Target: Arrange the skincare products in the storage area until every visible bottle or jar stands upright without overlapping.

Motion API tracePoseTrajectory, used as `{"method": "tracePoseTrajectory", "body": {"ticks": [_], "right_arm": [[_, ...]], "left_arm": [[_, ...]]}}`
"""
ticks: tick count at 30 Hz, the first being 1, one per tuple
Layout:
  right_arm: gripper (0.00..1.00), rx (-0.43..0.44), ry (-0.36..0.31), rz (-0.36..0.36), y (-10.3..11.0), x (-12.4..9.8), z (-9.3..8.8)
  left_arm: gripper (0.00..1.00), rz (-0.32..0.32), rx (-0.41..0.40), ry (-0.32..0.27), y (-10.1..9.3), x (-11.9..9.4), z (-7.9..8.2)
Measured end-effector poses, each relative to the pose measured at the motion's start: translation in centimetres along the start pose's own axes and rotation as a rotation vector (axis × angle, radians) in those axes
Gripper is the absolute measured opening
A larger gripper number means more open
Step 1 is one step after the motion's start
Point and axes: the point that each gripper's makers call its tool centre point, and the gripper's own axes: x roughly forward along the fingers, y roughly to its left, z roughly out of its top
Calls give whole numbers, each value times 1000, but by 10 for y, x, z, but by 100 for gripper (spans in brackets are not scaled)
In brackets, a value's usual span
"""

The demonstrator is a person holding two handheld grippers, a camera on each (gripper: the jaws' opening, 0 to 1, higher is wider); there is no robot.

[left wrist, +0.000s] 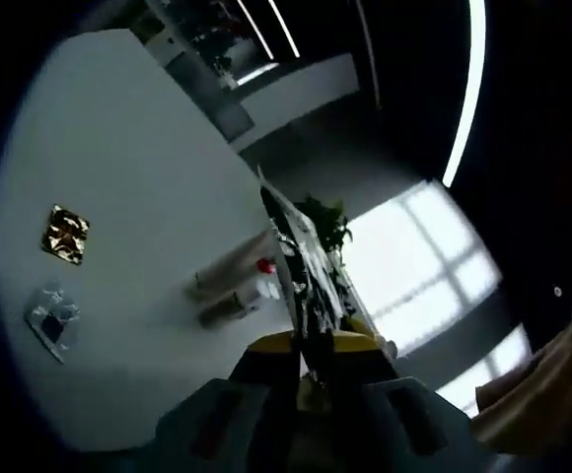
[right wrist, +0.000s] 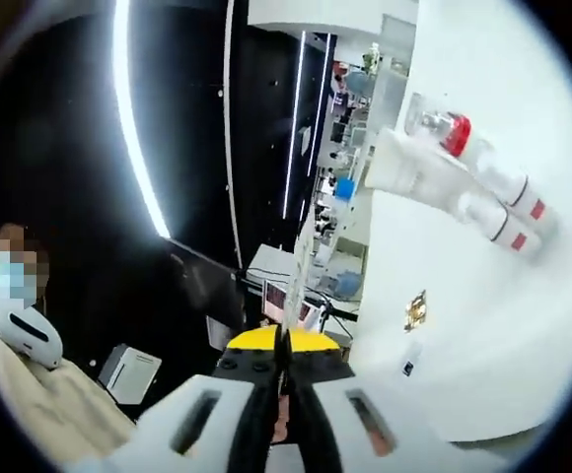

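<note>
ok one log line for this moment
left gripper: shut on thin foil sachet | right gripper: shut | white tubes: lying flat on white table

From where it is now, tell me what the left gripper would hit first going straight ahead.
The left gripper is shut on a thin silvery sheet. Beyond it, probably the bottles lying on the white table, though depth is unclear.
</note>
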Motion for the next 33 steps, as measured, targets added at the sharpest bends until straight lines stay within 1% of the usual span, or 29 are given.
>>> {"method": "tracePoseTrajectory", "body": {"ticks": [2,4,5,7,8,11,12,13,14,16,17,21,25,29,33], "right_arm": [[1,-45,15,-26,-5,1,-2],[1,-80,26,-34,-7,2,-2],[2,-142,25,-29,-7,4,-1],[3,-159,38,-41,-9,4,-2],[5,-186,51,-43,-11,5,-3],[9,-257,109,-84,-21,5,-6],[11,-275,120,-89,-22,5,-6],[14,-306,145,-103,-25,5,-8],[20,-329,163,-115,-28,5,-10],[28,-376,186,-149,-33,4,-11],[32,-399,192,-155,-35,4,-11],[42,-431,215,-187,-42,2,-11],[51,-463,229,-227,-52,-3,-9],[58,-497,246,-271,-61,-10,-5],[62,-537,261,-312,-69,-18,0]], "left_arm": [[0,6,-23,-6,2,-1,-1],[0,10,-33,-12,4,-1,0],[0,12,-52,-20,6,-2,0],[0,8,-84,-30,8,-2,0],[0,16,-95,-26,11,-1,-1],[0,27,-91,-25,14,1,0],[0,27,-92,-26,15,1,0],[0,30,-95,-28,16,3,1],[0,35,-96,-31,17,4,1],[0,64,-93,-45,24,6,4],[0,90,-109,-51,31,7,5],[0,121,-138,-57,44,10,5],[0,143,-149,-53,54,15,3],[0,159,-169,-40,64,20,-1],[0,173,-174,-21,72,26,-6]]}}
